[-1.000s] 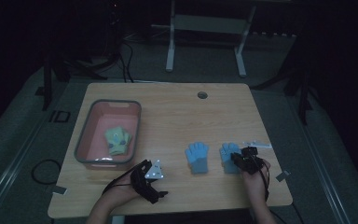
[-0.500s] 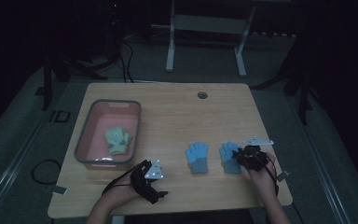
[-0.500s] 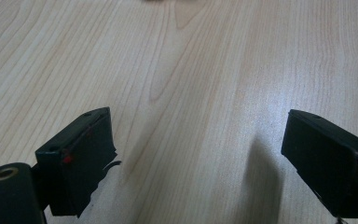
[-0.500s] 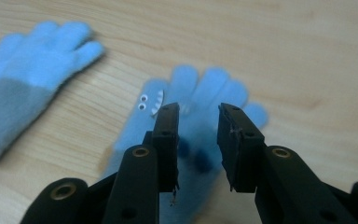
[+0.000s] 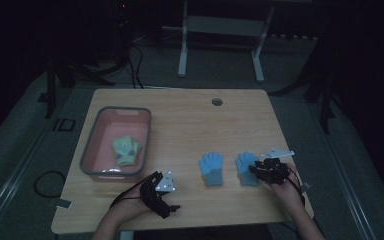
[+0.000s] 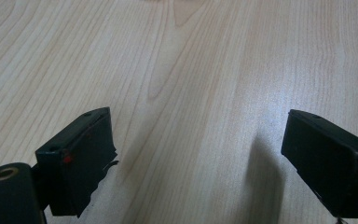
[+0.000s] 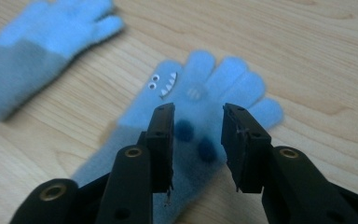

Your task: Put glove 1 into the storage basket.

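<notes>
In the high view, two blue gloves are seen lying flat at the lower right of the worktop (image 5: 190, 120). The right gripper (image 5: 254, 170) is held over the cuff end of the right-hand blue glove (image 5: 246, 166), while the left-hand blue glove (image 5: 212, 167) lies just beside it, apart. A pink bin (image 5: 91, 150) with a yellow-green glove (image 5: 126, 151) inside it is seen at the left of the frame. The left gripper (image 5: 174, 206) is kept low at the bottom of the frame, near the worktop's front edge, away from all gloves.

In the left gripper view, the fingers (image 6: 79, 154) are seen spread wide over bare wood, with nothing between them.

In the right gripper view, the fingers (image 7: 161, 140) are seen a little apart above the glove's palm, just below its stitched face; they have just been opening, and no fabric is pinched between them. The other glove lies blurred at the upper left of the frame.

The step in hand is judged to be a pick-up of this glove. It would be done well if the fingers were lowered until fabric bunches between them, then closed on a full fold near the cuff, so that a single thin layer is not allowed to slip. The neighbouring glove should be left undisturbed.
</notes>
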Motion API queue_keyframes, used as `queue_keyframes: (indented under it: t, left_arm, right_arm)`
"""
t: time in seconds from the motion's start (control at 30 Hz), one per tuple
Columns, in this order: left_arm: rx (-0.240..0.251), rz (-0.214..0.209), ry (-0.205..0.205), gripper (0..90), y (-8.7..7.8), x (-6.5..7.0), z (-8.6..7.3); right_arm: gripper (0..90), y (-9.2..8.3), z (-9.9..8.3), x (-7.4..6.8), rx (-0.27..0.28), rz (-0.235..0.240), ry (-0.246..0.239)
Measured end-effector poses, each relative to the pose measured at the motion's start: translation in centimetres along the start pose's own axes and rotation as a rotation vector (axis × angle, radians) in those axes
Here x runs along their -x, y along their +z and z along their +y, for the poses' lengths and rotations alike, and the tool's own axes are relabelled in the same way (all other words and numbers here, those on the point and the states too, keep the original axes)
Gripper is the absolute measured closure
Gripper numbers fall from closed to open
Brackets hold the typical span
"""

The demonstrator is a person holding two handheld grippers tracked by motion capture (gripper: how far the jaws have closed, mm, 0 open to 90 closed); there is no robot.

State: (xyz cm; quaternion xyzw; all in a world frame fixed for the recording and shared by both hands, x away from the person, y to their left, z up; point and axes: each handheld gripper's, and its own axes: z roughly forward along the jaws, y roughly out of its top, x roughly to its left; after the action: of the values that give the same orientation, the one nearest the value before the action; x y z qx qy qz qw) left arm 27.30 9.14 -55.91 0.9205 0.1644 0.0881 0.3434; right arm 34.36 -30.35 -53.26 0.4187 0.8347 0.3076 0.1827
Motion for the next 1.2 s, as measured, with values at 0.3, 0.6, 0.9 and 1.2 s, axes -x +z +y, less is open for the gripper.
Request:
queue_keyframes:
  t: [0.3,0.6,0.9,1.2]
  left_arm:
    - [0.001,0.002,0.000,9.7,0.0,0.0,0.0]
    - [0.000,0.000,0.006,9.6,0.0,0.1,0.1]
    - [0.004,0.002,0.008,9.6,-0.1,0.1,0.1]
    - [0.000,0.007,0.014,9.6,-0.1,0.1,0.2]
  right_arm:
    - [63.7,1.0,-0.7,-0.5,-0.037,-0.027,-0.028]
    - [83.3,0.8,-0.2,-0.5,-0.049,-0.020,-0.014]
    - [84.8,-2.2,2.4,-0.3,0.043,-0.017,-0.001]
    - [84.9,-4.1,5.7,-2.7,0.118,0.058,-0.042]
